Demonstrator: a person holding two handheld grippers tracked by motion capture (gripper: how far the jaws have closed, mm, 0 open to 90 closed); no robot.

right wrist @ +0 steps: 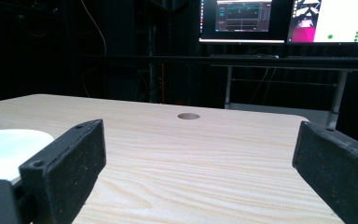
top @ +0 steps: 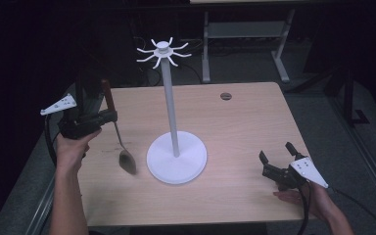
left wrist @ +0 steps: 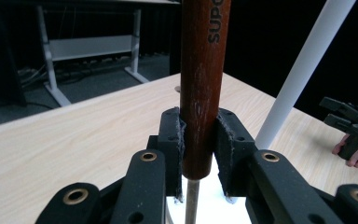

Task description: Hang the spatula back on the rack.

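Observation:
A spoon with a reddish-brown wooden handle [left wrist: 200,93] and a metal bowl [top: 127,160] hangs upright over the table's left side. My left gripper [top: 108,116] is shut on the handle [top: 106,95], its pads [left wrist: 173,140] pressing both sides. Its metal shaft [left wrist: 192,200] drops below the jaws. A white stand with a tall pole [top: 170,105], a round base [top: 176,159] and several curved hooks [top: 163,51] at its top rises at mid-table. My right gripper [top: 277,154] rests open near the front right corner, with nothing between its pads [right wrist: 70,158].
The wooden table [top: 235,122] has a round cable hole [top: 225,96] toward its far edge. Another desk frame [top: 245,29] stands on the floor behind. Monitors [right wrist: 284,21] glow in the dark room beyond the table.

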